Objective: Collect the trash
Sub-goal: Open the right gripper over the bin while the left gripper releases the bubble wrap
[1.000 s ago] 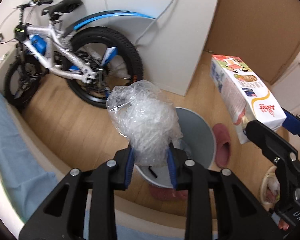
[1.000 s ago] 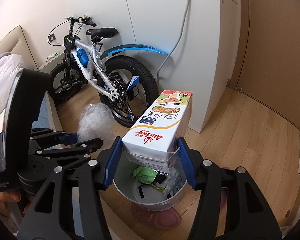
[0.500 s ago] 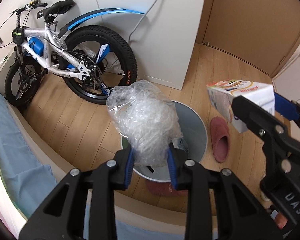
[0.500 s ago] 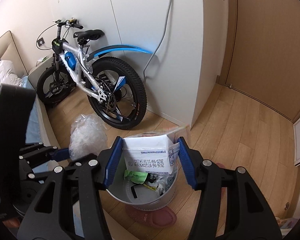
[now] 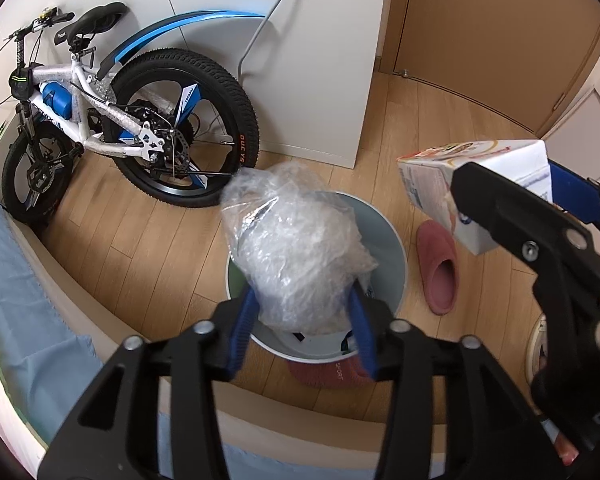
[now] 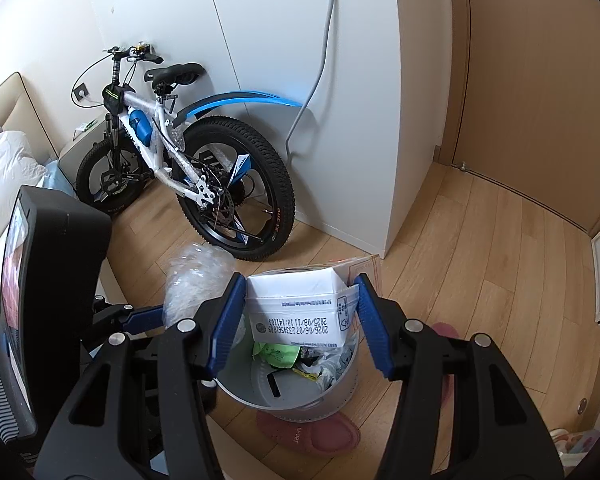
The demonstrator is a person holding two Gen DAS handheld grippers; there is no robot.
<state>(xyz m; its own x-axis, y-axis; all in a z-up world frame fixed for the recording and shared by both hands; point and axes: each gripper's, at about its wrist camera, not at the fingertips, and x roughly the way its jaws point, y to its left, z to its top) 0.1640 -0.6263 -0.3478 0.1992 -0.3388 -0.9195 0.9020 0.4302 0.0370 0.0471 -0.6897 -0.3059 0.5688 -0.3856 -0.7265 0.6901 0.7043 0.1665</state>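
A crumpled clear plastic bag (image 5: 296, 248) sits between the blue pads of my left gripper (image 5: 302, 328), directly above the round grey bin (image 5: 396, 240). The jaws are opening; the pads stand wide at the bag's sides and no longer pinch it in. My right gripper (image 6: 296, 320) is shut on a white milk carton (image 6: 296, 308), tilted nose-down over the bin (image 6: 320, 408), which holds several scraps. In the left wrist view the carton (image 5: 432, 188) hangs to the right of the bag. The bag (image 6: 196, 280) also shows in the right wrist view, left of the carton.
A white and blue bicycle (image 5: 140, 120) leans on the wall behind the bin. One pink slipper (image 5: 440, 272) lies right of the bin, another (image 5: 328, 372) at its near side. A bed edge with a blue sheet (image 5: 20, 300) runs along the left. A white cabinet (image 6: 360, 120) stands behind.
The left jaws have spread wider around the bag, which has puffed out between them. The carton has tipped from nearly level to nose-down over the bin.
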